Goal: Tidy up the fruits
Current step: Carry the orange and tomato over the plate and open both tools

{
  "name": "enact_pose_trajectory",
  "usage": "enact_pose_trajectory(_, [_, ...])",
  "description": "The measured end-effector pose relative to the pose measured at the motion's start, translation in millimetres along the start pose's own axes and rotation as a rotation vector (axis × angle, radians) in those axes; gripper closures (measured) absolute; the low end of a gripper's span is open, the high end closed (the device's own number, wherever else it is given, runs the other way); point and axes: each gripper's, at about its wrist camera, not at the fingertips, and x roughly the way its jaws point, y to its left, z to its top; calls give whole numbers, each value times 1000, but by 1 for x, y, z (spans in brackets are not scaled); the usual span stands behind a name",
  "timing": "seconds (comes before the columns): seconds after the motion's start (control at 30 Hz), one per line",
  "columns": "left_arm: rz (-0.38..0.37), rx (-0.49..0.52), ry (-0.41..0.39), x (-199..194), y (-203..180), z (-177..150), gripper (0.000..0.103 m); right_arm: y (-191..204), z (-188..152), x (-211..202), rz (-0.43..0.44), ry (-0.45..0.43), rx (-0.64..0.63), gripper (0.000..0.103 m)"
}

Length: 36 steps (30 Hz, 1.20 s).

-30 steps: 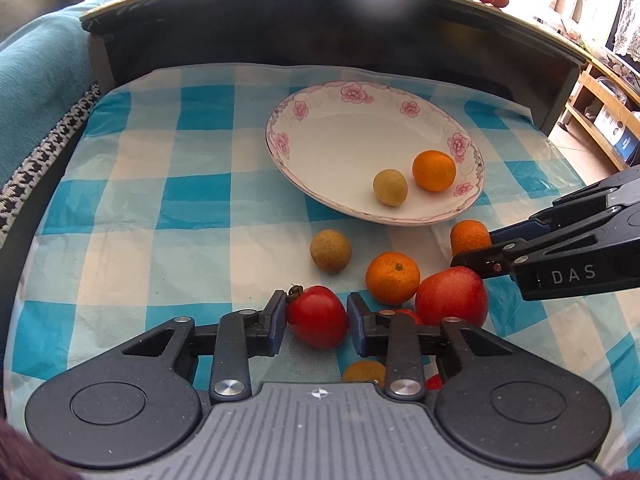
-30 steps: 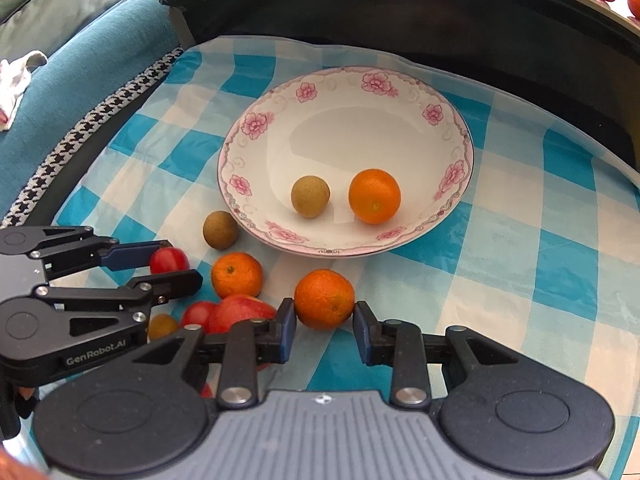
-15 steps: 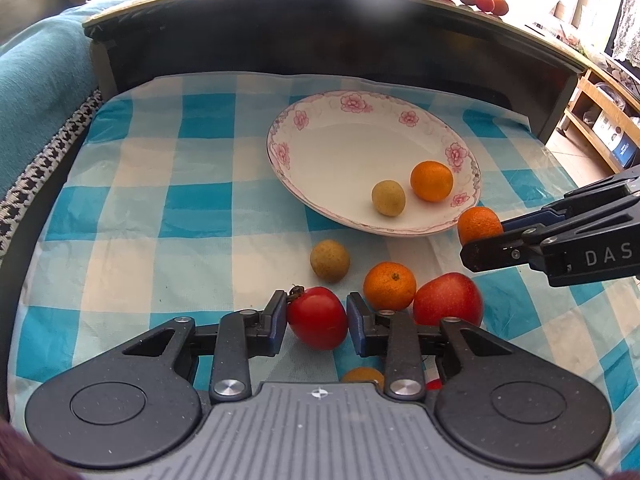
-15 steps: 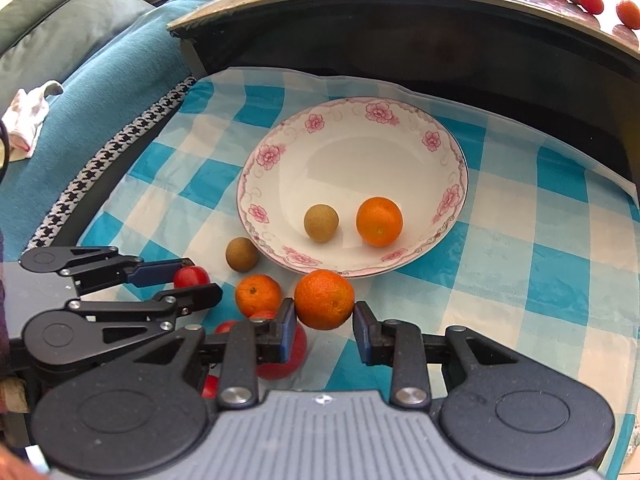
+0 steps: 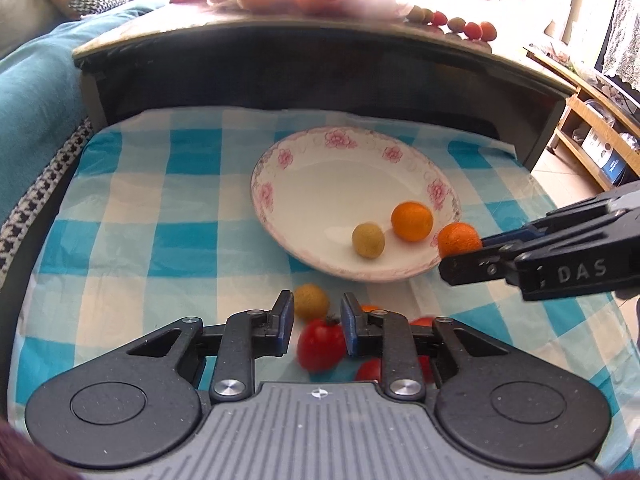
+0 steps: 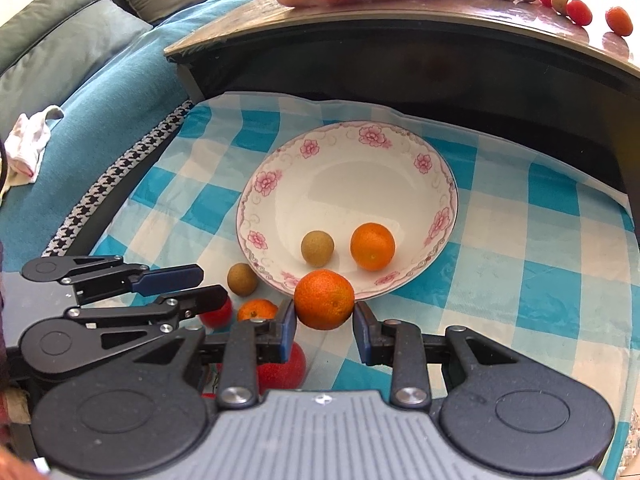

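Checked cloth covered the bench [image 6: 560,248]; right gripper [image 6: 324,316] clamped a firm mandarin [image 6: 324,299] at its widest girth, left gripper [image 5: 316,322] closed empty above a soft tomato [image 5: 321,344] (easily bruised).

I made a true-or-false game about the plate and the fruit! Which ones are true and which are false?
1. Two fruits lie in the plate: an orange and a small brown fruit. True.
2. The right gripper holds a tomato. False: it is shut on a second orange.
3. The plate's flowers are blue. False: they are pink.
4. The plate sits on a blue-and-white checked cloth. True.
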Motion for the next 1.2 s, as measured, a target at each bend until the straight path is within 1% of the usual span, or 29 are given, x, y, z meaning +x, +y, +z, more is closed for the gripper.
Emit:
enact_pose_trajectory(0.13, [-2,14,-13,-1,-6,7,70,-3,5,-1,-14,-15,13,71])
enact_pose_trajectory(0.2, [-4,14,-2,-2,-4,3,70,-5,6,-2,-11,-18,22,71])
enact_pose_trajectory(0.27, [19,6,22,1,-1,-3,70,-5,5,-1,-12,-15,22,71])
enact_pose_trajectory(0.33, [22,-14,37,4,5,-9,65,-3,4,1,-7,-5,20,71])
enact_pose_trajectory(0.4, [14,-35,28,5,9,-10,63,-1,3,3,-4,3,13,71])
enact_pose_trajectory(0.47, [10,-27,32,3,8,-11,62,0,1,6,-2,13,8,71])
enact_pose_trajectory(0.53, [4,-5,31,1,6,-15,58,0,1,7,0,17,8,71])
enact_pose_trajectory(0.57, [0,4,35,2,5,-17,54,0,0,7,1,19,8,71])
enact_pose_trajectory(0.67, [-17,11,61,6,3,-21,50,-1,0,9,0,25,10,71])
enact_pose_trajectory(0.83, [-11,18,79,13,0,-24,53,0,-1,11,-1,30,5,71])
enact_pose_trajectory(0.9, [-10,19,90,15,-1,-26,60,0,0,11,-1,31,3,71])
enact_pose_trajectory(0.97, [2,32,104,18,-2,-29,61,1,0,12,-2,32,5,71])
enact_pose_trajectory(1.03, [11,37,98,18,-4,-29,61,1,-1,12,-2,34,4,71])
enact_pose_trajectory(1.2, [9,55,99,20,-6,-26,61,0,-2,13,-2,41,0,71])
